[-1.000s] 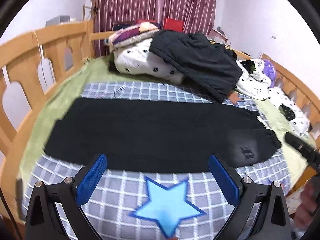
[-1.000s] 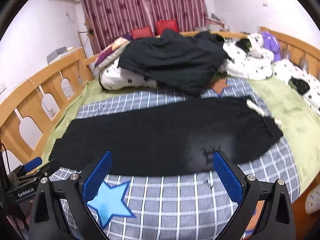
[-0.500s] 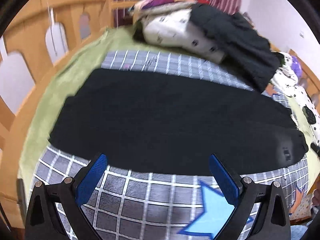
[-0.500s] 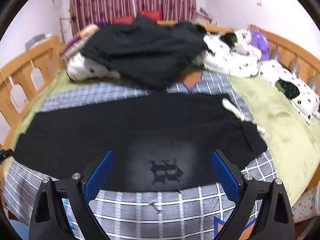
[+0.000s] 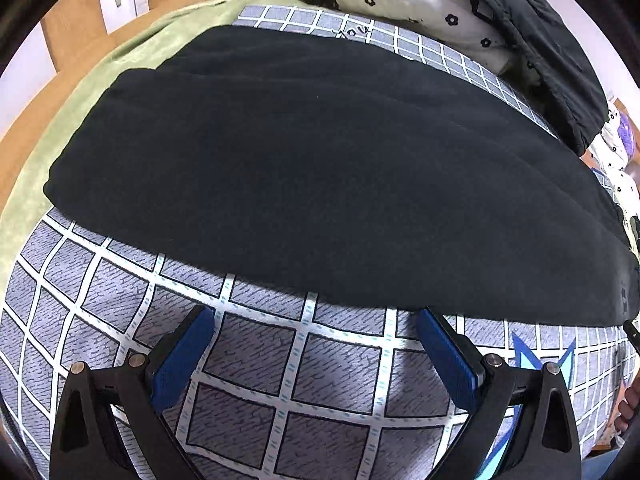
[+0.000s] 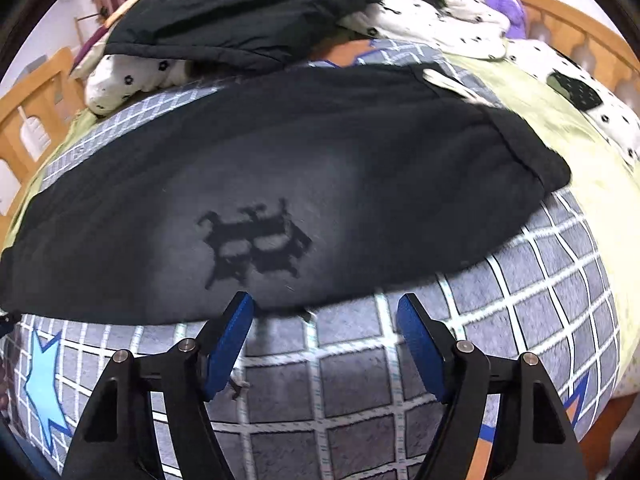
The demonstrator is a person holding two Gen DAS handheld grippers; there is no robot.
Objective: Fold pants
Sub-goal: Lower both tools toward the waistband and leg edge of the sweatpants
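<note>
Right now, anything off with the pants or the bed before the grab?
Nothing stands out. The black pants lie flat across the checked blanket, near edge straight, no bunching. The dark jacket is heaped on the pillows behind, clear of the pants.

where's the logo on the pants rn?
Right wrist view: the logo sits near the black pants' near hem, just beyond the right hand-held gripper, toward its left finger.

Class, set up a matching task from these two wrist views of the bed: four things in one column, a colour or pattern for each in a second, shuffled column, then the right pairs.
1 pants
2 blanket
3 star
4 gripper pads

a light blue
b grey with white grid
c black
d dark blue

Pairs: 1-c, 2-b, 3-a, 4-d
</note>
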